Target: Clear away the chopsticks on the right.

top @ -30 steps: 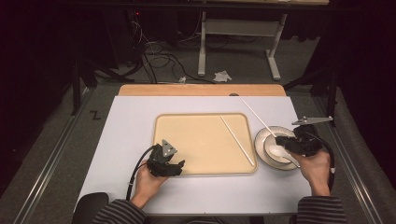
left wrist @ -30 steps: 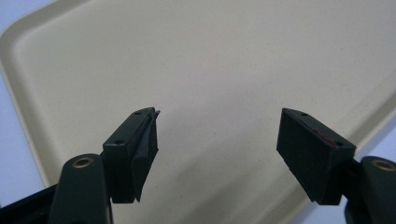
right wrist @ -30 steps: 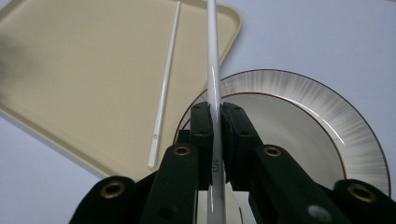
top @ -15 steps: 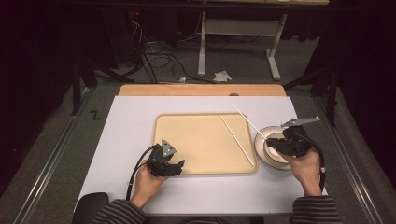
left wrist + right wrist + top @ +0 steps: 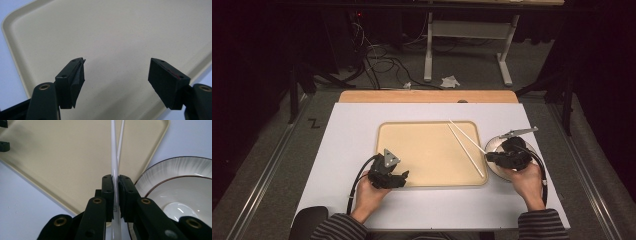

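Note:
A beige tray (image 5: 427, 150) lies in the middle of the white table top. One white chopstick (image 5: 473, 160) rests on the tray's right part. My right gripper (image 5: 488, 156) is shut on a second white chopstick (image 5: 467, 136), which slants out over the tray's right edge. In the right gripper view the jaws (image 5: 116, 178) clamp that held chopstick (image 5: 114, 157), and the resting chopstick (image 5: 120, 142) lies just beyond it. A white bowl (image 5: 493, 146) with a dark rim sits under the right hand. My left gripper (image 5: 403, 176) stands open over the tray's front left part (image 5: 116, 67), with nothing between its jaws.
The bowl (image 5: 185, 185) stands right of the tray (image 5: 62, 157), close to its edge. A wooden strip (image 5: 427, 96) borders the table's far side. Beyond it are the floor, cables and a stand's legs (image 5: 428, 55).
My right hand has moved left with the chopstick in its jaws, from over the bowl toward the tray's right edge. The left gripper has stayed in place.

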Tool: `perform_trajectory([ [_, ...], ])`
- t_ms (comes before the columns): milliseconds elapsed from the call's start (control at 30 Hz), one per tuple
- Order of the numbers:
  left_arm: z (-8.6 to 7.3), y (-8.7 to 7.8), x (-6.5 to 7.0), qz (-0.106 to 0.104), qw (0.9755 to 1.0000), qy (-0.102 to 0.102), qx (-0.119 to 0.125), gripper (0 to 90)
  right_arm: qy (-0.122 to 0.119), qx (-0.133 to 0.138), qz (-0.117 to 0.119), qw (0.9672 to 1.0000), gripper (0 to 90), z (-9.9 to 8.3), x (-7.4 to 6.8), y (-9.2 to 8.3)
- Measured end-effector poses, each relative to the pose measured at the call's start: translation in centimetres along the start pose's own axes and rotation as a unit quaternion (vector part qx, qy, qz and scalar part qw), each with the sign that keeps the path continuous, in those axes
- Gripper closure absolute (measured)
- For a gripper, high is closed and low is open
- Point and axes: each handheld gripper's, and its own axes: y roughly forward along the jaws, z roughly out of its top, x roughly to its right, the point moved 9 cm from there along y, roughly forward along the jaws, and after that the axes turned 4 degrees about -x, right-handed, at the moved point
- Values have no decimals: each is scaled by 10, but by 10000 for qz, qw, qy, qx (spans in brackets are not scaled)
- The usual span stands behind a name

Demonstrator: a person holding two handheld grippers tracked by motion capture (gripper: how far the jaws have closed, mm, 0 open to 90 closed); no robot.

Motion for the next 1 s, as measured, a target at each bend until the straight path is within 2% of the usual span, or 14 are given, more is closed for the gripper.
perform_trajectory([
  [233,3,-1,-2,7,10000,-40,50,295,-23,-47,135,9999,850,1,-11,8],
  [667,3,-1,-2,5,10000,-60,43,297,-55,-306,272,9991,850,2,-33,31],
  [1000,7,-2,-5,-15,9999,-108,85,297,-125,-661,154,9976,848,-4,-46,56],
])
